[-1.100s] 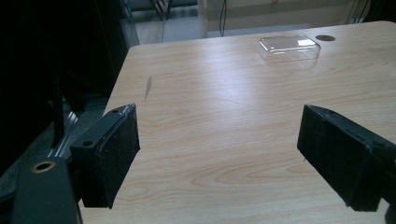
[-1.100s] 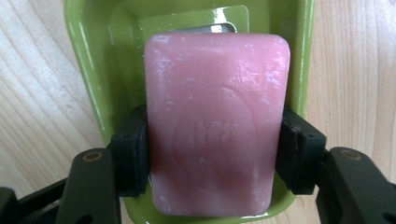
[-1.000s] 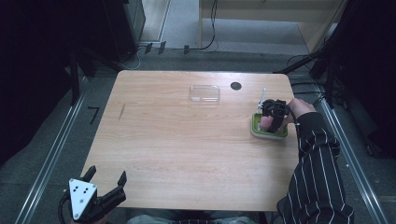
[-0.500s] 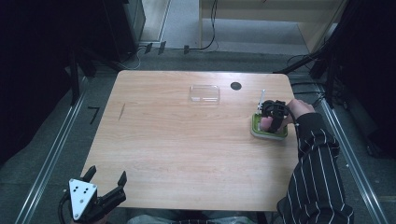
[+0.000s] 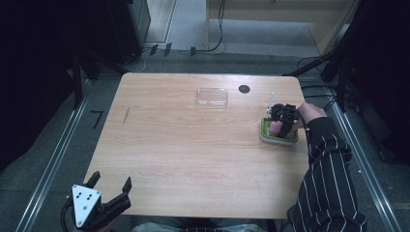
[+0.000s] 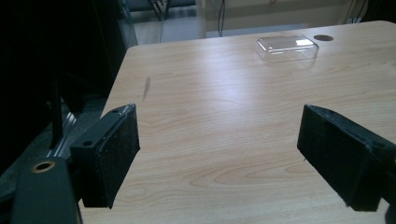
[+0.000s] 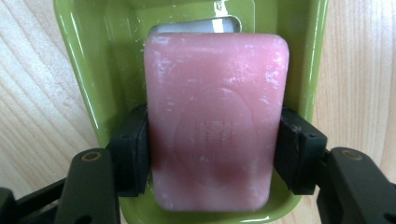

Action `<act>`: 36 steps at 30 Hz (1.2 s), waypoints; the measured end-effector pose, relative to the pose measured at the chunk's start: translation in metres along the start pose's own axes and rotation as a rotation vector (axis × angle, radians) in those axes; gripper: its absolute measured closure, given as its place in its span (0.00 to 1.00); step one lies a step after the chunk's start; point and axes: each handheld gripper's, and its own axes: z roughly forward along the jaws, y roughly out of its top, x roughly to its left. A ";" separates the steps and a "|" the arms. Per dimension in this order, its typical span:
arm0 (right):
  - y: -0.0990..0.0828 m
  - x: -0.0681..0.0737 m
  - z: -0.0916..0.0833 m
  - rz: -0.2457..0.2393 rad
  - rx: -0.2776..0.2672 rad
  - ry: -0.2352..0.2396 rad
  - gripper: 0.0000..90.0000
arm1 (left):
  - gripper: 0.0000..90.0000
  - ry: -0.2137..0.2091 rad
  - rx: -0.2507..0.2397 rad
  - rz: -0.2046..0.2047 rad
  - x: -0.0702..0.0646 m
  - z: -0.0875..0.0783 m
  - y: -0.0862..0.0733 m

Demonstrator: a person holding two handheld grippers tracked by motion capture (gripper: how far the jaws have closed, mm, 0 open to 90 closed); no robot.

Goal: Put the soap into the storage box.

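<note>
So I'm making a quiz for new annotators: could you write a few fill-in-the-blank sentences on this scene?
1. The pink rectangular soap bar lies in a ____ plastic dish.
2. The right tongs are ____ on the soap bar.
3. The left tongs stand ____ above the table's near edge.
4. The clear plastic lid lies on the ____ table.

Missing words: green; shut; open; wooden

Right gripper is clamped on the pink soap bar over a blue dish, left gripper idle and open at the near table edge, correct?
One slip: the dish is green, not blue, as the right gripper view shows. The rest holds: the right gripper clamps the pink soap bar over it, and the left gripper sits open at the near table edge.
</note>
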 end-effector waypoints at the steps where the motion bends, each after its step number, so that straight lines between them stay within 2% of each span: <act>1: -0.001 0.000 -0.001 0.006 0.001 0.001 0.41 | 0.15 0.000 0.000 0.000 0.000 0.000 0.000; 5: -0.003 -0.001 -0.005 0.018 -0.015 -0.004 0.39 | 0.15 -0.001 -0.001 -0.002 0.000 0.000 0.000; 10: -0.005 -0.001 -0.011 0.072 -0.003 -0.015 0.26 | 0.15 -0.004 -0.002 0.003 0.000 0.000 0.000; 12: -0.006 -0.001 -0.012 0.089 0.001 -0.012 0.24 | 0.15 -0.008 -0.008 -0.003 -0.001 0.001 0.001; 13: -0.007 0.000 -0.014 0.115 0.000 -0.012 0.21 | 0.15 -0.015 -0.003 0.009 -0.002 0.003 0.002; 15: -0.010 0.001 -0.016 0.132 -0.010 0.006 0.17 | 0.15 -0.024 -0.002 0.018 -0.004 0.005 0.002; 17: -0.011 0.002 -0.017 0.142 -0.013 0.003 0.16 | 0.15 -0.025 -0.004 0.016 -0.004 0.006 0.003; 18: -0.014 0.003 -0.020 0.167 -0.013 0.006 0.15 | 0.15 -0.030 -0.006 0.013 -0.004 0.007 0.003; 20: -0.015 0.004 -0.022 0.171 -0.010 0.007 0.15 | 0.15 -0.034 -0.008 0.013 -0.004 0.007 0.004; 21: -0.017 0.007 -0.024 0.191 -0.018 0.012 0.12 | 0.15 -0.037 -0.009 0.012 -0.005 0.008 0.004; 26: -0.020 0.013 -0.029 0.222 -0.020 0.027 0.09 | 0.15 -0.058 -0.011 0.028 -0.009 0.013 0.006; 27: -0.021 0.015 -0.029 0.241 -0.017 0.033 0.09 | 0.15 -0.058 -0.011 0.028 -0.009 0.013 0.006; 32: -0.026 0.021 -0.031 0.277 -0.008 0.042 0.06 | 0.15 -0.069 -0.011 0.032 -0.010 0.017 0.008; 36: -0.027 0.025 -0.031 0.287 0.011 0.041 0.06 | 0.15 -0.080 -0.011 0.038 -0.011 0.019 0.009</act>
